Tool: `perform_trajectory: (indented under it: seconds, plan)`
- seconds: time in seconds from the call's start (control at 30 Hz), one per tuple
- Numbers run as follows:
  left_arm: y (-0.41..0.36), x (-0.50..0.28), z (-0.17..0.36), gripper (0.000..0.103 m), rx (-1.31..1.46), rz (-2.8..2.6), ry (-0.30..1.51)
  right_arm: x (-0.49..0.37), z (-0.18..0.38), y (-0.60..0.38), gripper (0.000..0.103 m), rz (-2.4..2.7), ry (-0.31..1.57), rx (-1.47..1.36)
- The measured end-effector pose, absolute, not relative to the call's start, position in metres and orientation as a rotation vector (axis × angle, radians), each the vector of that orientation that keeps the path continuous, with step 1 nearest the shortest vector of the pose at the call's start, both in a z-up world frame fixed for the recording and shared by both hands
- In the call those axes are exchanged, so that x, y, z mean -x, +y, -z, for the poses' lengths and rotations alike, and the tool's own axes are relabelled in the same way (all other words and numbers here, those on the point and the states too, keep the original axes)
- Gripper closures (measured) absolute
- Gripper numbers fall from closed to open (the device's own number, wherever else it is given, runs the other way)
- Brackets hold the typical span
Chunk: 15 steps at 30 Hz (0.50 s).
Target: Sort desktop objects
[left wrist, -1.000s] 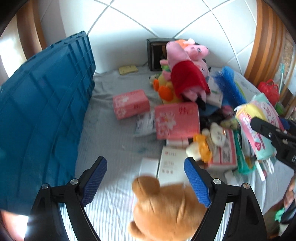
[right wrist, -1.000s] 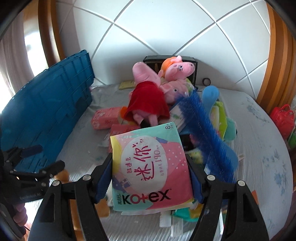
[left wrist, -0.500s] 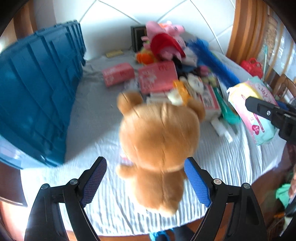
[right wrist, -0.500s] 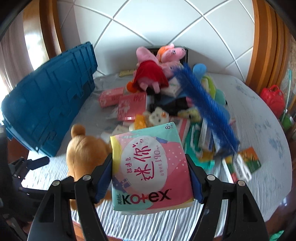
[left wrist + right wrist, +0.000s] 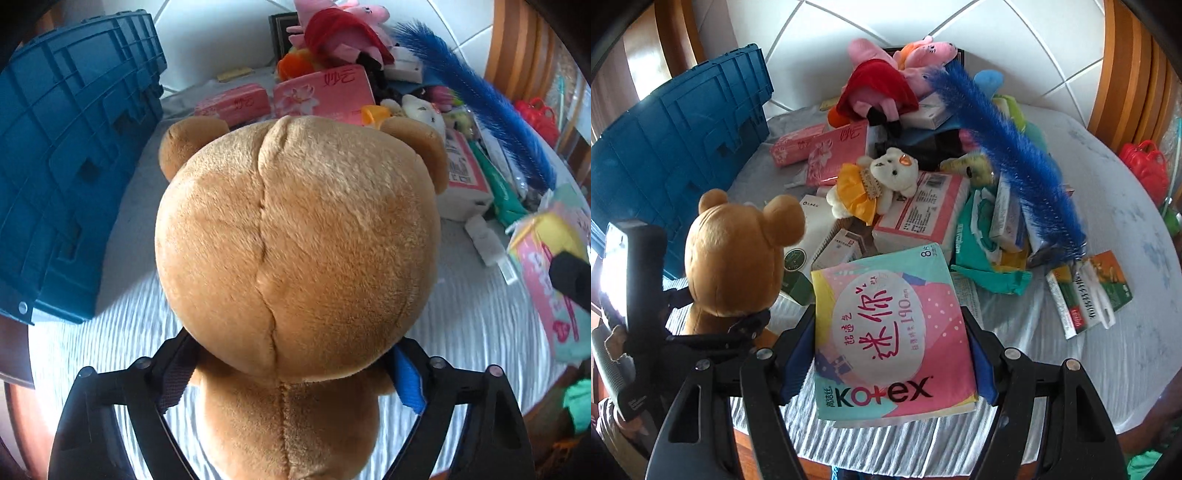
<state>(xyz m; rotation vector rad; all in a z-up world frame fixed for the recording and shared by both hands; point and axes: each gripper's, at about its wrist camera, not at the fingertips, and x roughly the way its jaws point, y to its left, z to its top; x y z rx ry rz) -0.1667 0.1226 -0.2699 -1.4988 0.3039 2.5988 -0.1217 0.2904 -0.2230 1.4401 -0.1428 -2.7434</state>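
My left gripper [image 5: 291,369] is shut on a brown teddy bear [image 5: 295,240] and holds it by the neck above the table's near edge; the bear's head fills the left wrist view. The bear also shows in the right wrist view [image 5: 735,254], with the left gripper [image 5: 746,325] under it. My right gripper [image 5: 886,350] is shut on a pink Kotex pad pack [image 5: 890,332], held above the table's front. That pack shows at the right of the left wrist view [image 5: 550,273].
A blue crate [image 5: 679,147] stands at the left. A pile lies mid-table: pink tissue packs [image 5: 827,151], a white bear in a yellow dress [image 5: 875,184], pink pig plushes [image 5: 882,85], a blue bristle brush [image 5: 1008,155], boxes [image 5: 1089,291]. A red bag [image 5: 1145,166] sits far right.
My left gripper has closed on the brown bear and lifted it back toward the table's near edge. My right gripper has drawn back with the pad pack still in it.
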Motion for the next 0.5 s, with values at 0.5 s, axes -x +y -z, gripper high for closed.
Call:
perform_trajectory:
  seconds: [0.5]
  plan:
    - [0.111,0.149,0.184,0.025,1.230,-2.773,0.265,0.115,0.176,0.275,0.032,2.763,-0.104,-1.268]
